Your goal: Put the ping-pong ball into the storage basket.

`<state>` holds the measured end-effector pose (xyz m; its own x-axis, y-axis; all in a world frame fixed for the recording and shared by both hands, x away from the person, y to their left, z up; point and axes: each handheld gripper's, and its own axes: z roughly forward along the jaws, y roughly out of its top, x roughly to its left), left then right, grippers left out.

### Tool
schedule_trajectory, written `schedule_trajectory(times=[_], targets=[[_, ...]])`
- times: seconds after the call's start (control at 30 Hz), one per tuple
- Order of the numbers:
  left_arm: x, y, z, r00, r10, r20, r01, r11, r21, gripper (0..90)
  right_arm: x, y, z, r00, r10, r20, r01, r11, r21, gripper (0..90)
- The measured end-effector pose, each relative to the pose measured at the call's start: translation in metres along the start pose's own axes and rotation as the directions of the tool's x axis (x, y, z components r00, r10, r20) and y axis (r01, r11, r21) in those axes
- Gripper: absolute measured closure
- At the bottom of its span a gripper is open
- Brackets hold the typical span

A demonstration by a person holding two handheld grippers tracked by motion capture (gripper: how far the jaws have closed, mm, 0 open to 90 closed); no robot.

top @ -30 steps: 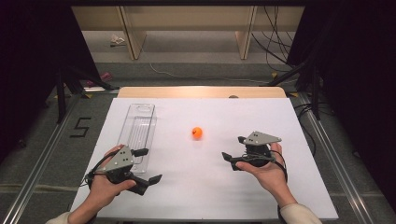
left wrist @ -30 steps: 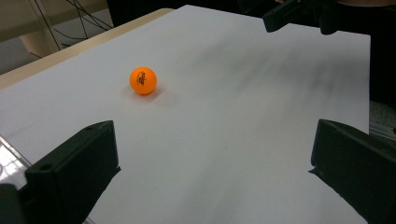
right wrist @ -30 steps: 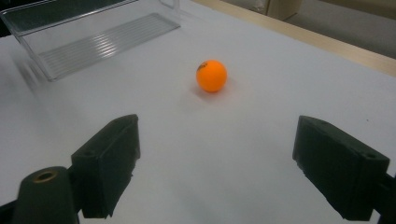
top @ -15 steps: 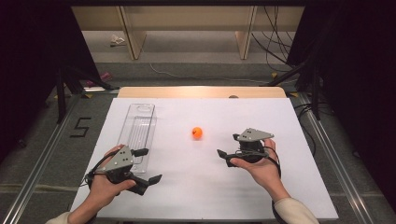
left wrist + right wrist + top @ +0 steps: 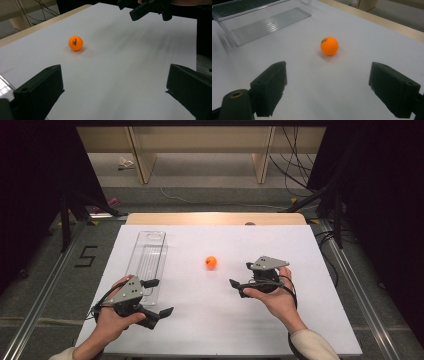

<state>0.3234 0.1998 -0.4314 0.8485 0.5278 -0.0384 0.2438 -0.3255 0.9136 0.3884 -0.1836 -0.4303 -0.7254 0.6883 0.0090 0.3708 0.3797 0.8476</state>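
An orange ball [image 5: 211,262] rests on the white table top [image 5: 200,320] near its middle. My right gripper [image 5: 241,276] is open just right of the ball, its jaws pointing left toward it. In the right gripper view the ball [image 5: 329,46] lies ahead between the spread jaws, apart from them. My left gripper [image 5: 158,296] stands open near the front left, with nothing between its jaws. From the left gripper view the ball [image 5: 75,43] sits ahead at the left, and the right gripper [image 5: 130,7] shows at the top.
A clear plastic tray [image 5: 147,260] lies lengthwise at the table's left, just beyond my left gripper; it also shows as the tray [image 5: 262,22] at the upper left of the right gripper view. A wooden strip [image 5: 215,218] borders the far edge.
My right gripper has moved left and a little forward, closer to the ball. The left gripper and the ball have stayed put.
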Motion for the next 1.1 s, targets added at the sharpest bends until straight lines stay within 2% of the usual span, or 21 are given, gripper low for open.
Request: schedule_trajectory(times=[1.1], targets=[[-0.002, 0.0, 0.0, 0.9999, 0.008, 0.014, -0.008, 1.0, 0.002, 0.4, 0.0, 0.015, 0.033, 0.9998, -0.013, -0.012, 0.013, 1.0, 0.017, 16.1]])
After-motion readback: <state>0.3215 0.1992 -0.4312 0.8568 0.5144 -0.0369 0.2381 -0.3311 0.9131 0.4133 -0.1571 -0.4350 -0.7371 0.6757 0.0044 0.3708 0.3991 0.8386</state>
